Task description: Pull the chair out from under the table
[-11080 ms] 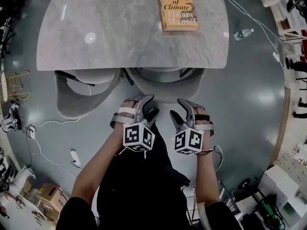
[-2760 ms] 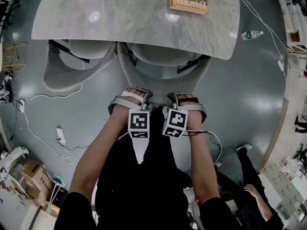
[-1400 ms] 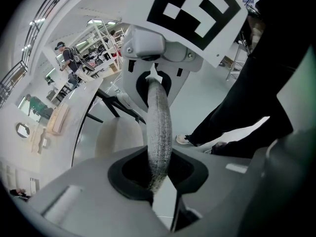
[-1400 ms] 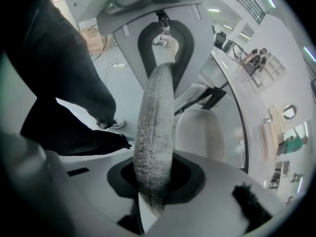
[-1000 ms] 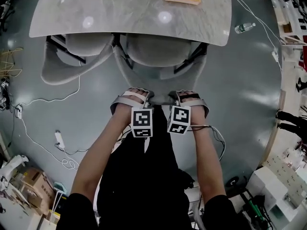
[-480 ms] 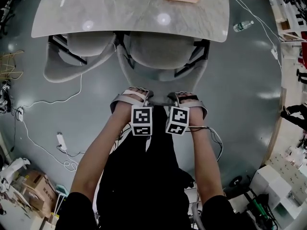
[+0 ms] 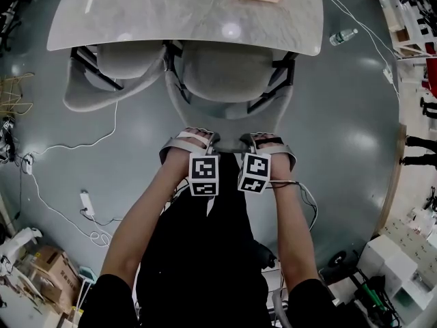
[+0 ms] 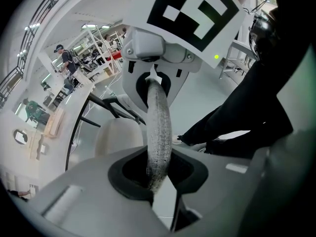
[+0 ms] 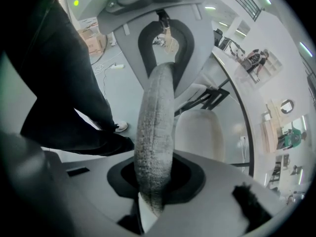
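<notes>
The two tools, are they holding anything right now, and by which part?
Yes. The left tool and the right tool both clamp the chair by the top edge of its backrest, side by side.

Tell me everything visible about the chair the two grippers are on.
The chair is pale grey, with a rounded cushioned seat, a curved backrest in speckled fabric and black frame bars. It stands upright on the floor, seat mostly clear of the table, its far edge at the tabletop's rim. The left gripper and right gripper both clamp the backrest's top edge.
</notes>
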A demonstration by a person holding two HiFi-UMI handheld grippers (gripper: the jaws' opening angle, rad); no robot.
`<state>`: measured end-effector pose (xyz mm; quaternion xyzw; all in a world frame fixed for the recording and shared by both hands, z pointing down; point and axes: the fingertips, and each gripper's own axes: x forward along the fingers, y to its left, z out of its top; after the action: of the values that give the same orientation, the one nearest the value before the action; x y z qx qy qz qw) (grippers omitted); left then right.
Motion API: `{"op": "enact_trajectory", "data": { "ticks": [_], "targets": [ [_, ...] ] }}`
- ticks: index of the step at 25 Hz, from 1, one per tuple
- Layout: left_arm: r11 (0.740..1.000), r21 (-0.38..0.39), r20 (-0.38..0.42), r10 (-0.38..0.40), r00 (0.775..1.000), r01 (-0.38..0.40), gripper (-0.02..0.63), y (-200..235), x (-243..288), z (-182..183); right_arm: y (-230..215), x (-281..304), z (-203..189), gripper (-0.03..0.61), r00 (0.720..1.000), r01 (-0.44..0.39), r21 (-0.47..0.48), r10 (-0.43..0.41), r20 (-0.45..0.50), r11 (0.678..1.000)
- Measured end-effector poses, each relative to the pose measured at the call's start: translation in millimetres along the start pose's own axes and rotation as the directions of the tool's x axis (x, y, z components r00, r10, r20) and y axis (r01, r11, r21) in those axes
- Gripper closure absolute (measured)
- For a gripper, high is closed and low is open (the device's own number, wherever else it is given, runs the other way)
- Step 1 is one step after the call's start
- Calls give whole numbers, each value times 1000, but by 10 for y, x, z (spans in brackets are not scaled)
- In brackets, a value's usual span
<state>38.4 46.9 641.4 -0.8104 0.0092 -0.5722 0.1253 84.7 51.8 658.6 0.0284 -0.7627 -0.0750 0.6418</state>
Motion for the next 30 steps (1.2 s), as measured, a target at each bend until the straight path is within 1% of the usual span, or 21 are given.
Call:
{"op": "enact_trajectory", "data": {
  "ticks": [20, 30],
  "targets": [
    [1000, 11, -2, -12, 1000, 13, 535, -448, -91, 21, 475, -51, 110, 505, 1000, -19, 38, 19, 0, 999],
    [1000, -13, -9, -13, 1000, 13, 536, -583, -92, 60, 582, -63, 101, 505, 1000, -14, 22, 14, 1, 1000]
  ]
}}
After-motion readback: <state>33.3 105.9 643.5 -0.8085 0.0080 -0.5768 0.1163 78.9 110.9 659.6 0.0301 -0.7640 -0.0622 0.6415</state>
